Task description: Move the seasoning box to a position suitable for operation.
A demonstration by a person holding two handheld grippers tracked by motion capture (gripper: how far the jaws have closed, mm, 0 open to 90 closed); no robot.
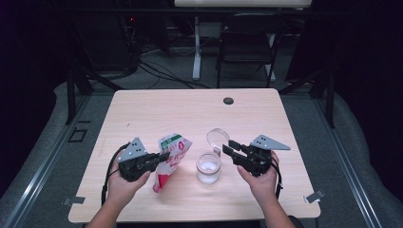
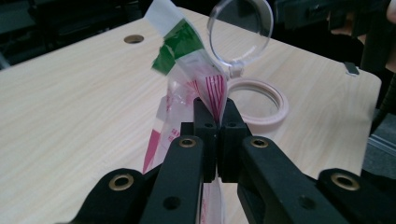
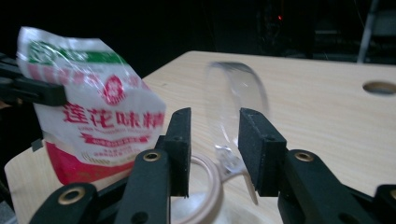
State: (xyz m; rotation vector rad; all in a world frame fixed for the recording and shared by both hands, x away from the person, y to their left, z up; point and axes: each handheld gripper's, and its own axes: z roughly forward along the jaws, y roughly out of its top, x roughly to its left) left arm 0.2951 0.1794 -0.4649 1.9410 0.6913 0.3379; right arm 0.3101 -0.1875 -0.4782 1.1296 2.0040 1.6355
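A red, white and green plastic packet (image 1: 172,156) hangs tilted over the table, left of a clear jar (image 1: 208,168) with white powder in its bottom. My left gripper (image 1: 164,156) is shut on the packet (image 2: 196,70), pinching its side edge between the pads (image 2: 218,109). The jar's clear hinged lid (image 1: 217,137) stands flipped up. My right gripper (image 1: 228,147) reaches the lid from the right. In the right gripper view its jaws stand apart on either side of the lid (image 3: 238,100), and the pads do not press on it. The packet (image 3: 93,116) hangs beyond.
The wooden table (image 1: 157,109) has a round cable hole (image 1: 228,100) near its far edge. A folding chair (image 1: 247,42) and a white desk leg (image 1: 196,47) stand on the floor behind. The jar's rim (image 2: 275,109) lies just past the packet.
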